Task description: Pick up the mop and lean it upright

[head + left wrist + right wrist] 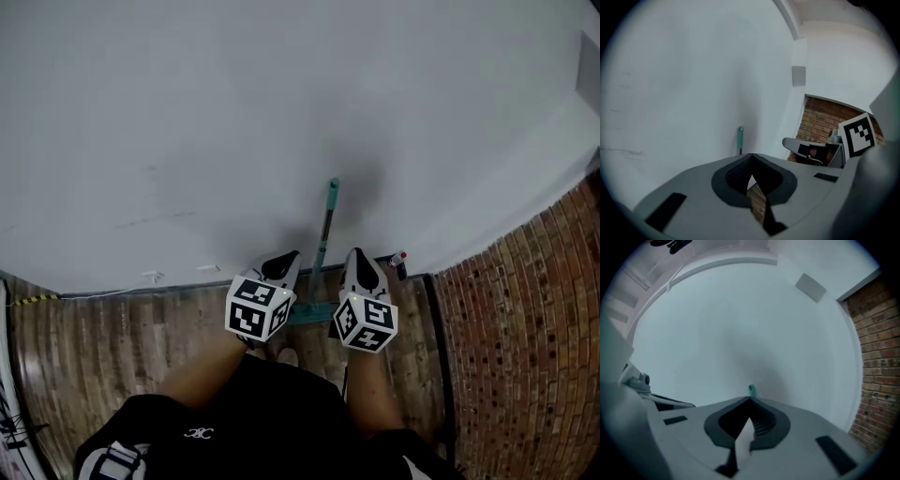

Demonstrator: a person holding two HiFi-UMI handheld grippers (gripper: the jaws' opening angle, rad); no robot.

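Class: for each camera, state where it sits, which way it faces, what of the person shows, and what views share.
Head view: on the person's head, looking steeply down at the mop leaning on the wall; forearms, left gripper and right gripper show.
Left gripper view: on the left gripper, facing the wall; its shut jaws below, the right gripper at right.
Right gripper view: on the right gripper, facing the wall; its shut jaws below.
Shared: all show the mop's teal handle top and the brick wall.
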